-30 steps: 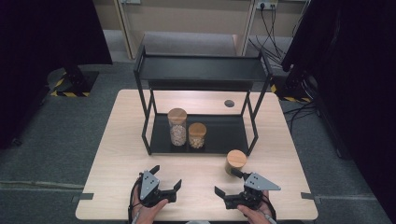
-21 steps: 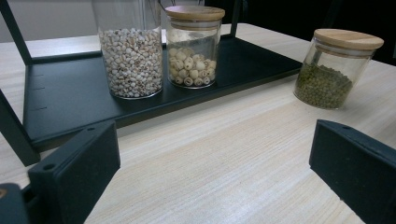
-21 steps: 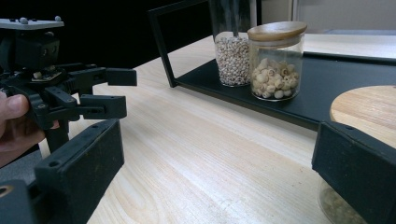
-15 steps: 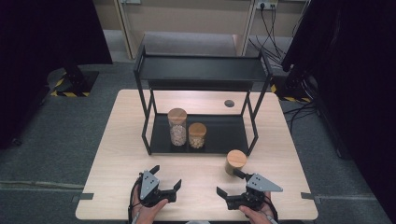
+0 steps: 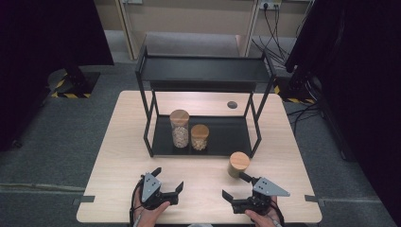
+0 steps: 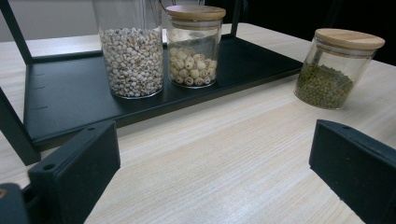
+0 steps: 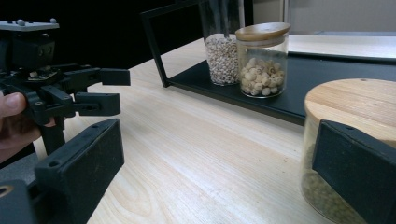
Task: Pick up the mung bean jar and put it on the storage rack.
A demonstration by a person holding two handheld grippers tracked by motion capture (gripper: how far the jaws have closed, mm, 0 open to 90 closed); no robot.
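Grey carpet surrounds the pale wooden worktop (image 5: 123, 156), with dark curtains at both sides and cables trailing along the far wall. At the middle of the worktop we see a black metal two-tier rack (image 5: 203, 71); its lower tray (image 5: 227, 135) carries a tall glass jar of small white grains with a wooden lid (image 5: 179, 128) and, just beside it at 3 o'clock, a shorter glass jar of round pale seeds with a wooden lid (image 5: 199, 137).

Off the rack, at about 5 o'clock from the tray's front right leg, stands a short glass jar of green beans with a round wooden lid (image 5: 238, 164), upright on the bare wood.

We hold the right tool (image 5: 236, 187) at the near edge, at roughly 6 o'clock from the green-bean jar. Its jaws are spread wide and empty; in the right gripper view one jaw sits in front of the jar (image 7: 345, 149), and whether it touches the glass we cannot tell.

We hold the left tool (image 5: 168, 178) near the front edge too, at 9 o'clock from the right one and well apart from it. Its jaws also stand wide with nothing between them. In the left gripper view the green-bean jar (image 6: 338, 67) appears at 2 o'clock, far from the left jaws.
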